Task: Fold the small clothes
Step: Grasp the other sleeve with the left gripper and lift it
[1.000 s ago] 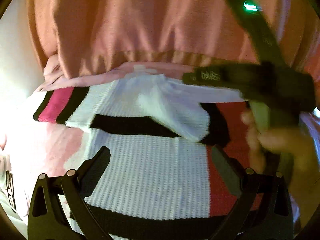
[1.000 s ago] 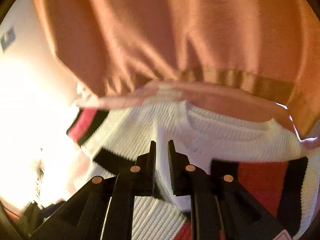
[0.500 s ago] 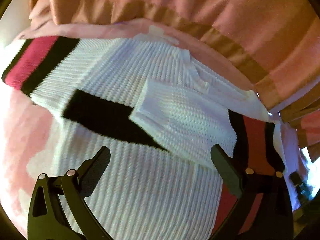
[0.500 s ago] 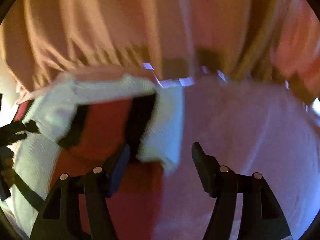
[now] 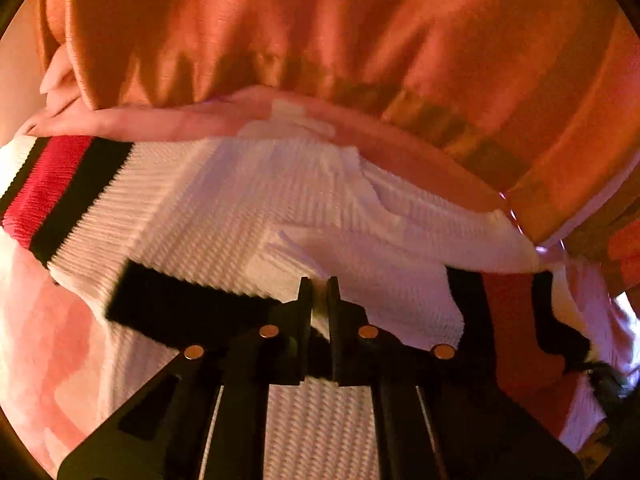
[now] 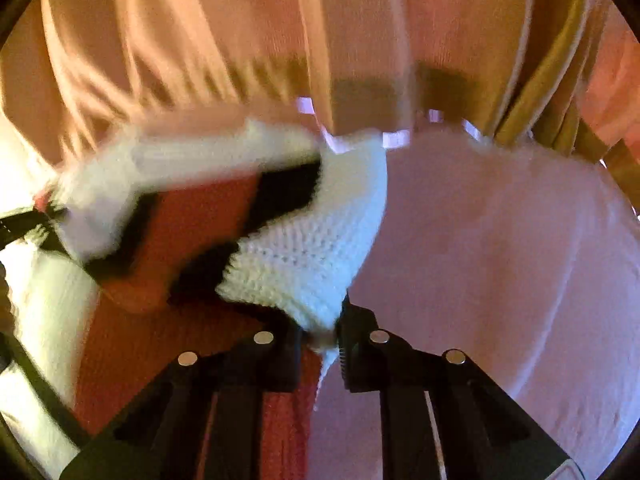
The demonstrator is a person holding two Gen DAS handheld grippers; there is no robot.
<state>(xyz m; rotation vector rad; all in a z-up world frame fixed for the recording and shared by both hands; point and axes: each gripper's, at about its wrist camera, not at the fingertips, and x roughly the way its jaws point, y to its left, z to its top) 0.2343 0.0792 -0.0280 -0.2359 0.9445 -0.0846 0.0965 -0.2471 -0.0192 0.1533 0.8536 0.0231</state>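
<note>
You have a ribbed knit sweater (image 5: 224, 216), matt and coarse, in white, black and red yarn. Under it lies a soft pink cloth (image 6: 500, 240), smooth and matt. Behind hangs orange fabric (image 5: 320, 32) with a slight sheen. Your gripper fingers (image 5: 348, 336) look like matt black plastic with small shiny metal pins.

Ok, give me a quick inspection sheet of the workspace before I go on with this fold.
Surface: pink sheet, wrinkled, bare on the sweater's right.
Job's things: white knit sweater with red and black stripes, lying flat; one sleeve already folded across the chest.
Clutter: nothing seen.
Grippers: left gripper shut, jaws just closed at the folded sleeve's edge; right gripper pinching the white knit edge of the other sleeve, jaws just closed.
Cables: nothing seen.
Surroundings: the person's orange top fills the background.
</note>
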